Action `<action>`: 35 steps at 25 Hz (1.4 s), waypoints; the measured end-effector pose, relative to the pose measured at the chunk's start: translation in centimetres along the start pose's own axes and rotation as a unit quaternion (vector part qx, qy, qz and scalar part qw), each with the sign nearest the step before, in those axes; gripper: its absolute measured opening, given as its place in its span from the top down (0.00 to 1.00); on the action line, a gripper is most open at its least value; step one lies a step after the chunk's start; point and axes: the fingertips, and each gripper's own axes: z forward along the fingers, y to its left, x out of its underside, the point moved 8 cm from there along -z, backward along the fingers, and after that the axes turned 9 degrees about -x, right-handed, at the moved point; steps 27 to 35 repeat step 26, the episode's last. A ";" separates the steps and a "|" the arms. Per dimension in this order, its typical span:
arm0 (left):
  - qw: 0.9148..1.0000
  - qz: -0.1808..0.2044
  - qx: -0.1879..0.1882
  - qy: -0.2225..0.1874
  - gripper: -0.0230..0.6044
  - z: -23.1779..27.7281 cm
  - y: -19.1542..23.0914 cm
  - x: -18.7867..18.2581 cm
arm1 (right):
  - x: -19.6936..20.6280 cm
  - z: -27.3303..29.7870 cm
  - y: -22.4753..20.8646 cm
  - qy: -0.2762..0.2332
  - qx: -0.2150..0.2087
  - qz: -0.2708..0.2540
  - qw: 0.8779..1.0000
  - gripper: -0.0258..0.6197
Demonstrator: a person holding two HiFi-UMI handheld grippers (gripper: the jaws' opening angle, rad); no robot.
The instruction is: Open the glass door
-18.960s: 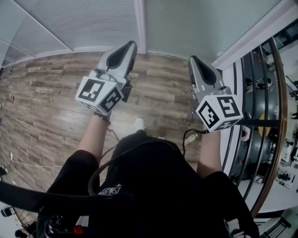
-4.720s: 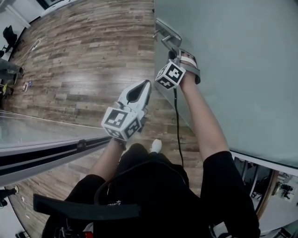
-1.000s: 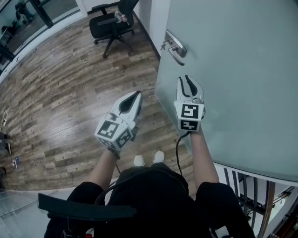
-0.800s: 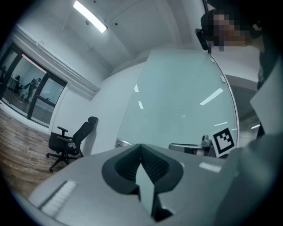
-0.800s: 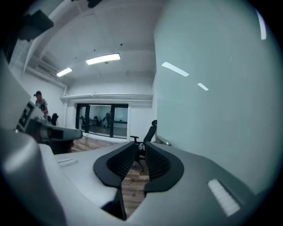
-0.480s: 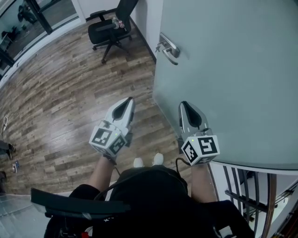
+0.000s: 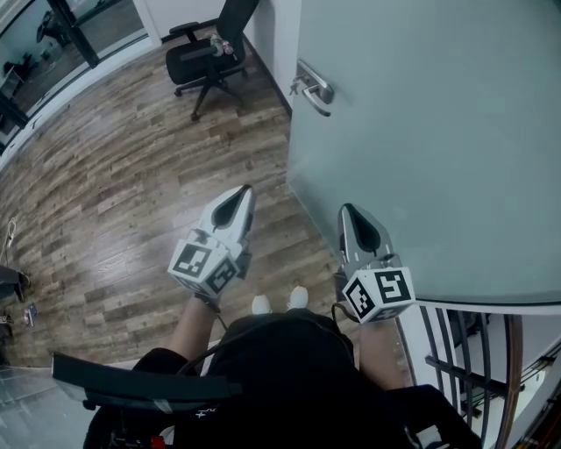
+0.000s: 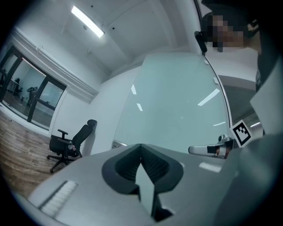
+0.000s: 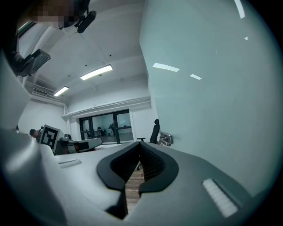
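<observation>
The frosted glass door stands swung open on the right, its edge running down past the metal lever handle. My right gripper hovers beside the door's face, well below the handle and apart from it. Its jaws have just been closing and now stand shut with nothing between them. My left gripper hangs over the wooden floor, shut and empty. In the right gripper view the handle sits far ahead of the shut right gripper. In the left gripper view the door fills the middle beyond the left gripper.
A black office chair stands past the door's edge at the top. Wood flooring spreads to the left. A dark railing shows through the gap at lower right. Windows line the far left.
The right gripper has drawn back from near the handle toward my body, rolled over, and its jaws have shut. The left gripper shifted slightly back and left.
</observation>
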 end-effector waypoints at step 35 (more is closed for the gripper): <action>1.000 0.006 0.011 -0.016 0.96 -3.2 -1.0 -0.6 | 0.2 -1.8 2.3 0.007 0.000 -0.006 1.000 0.96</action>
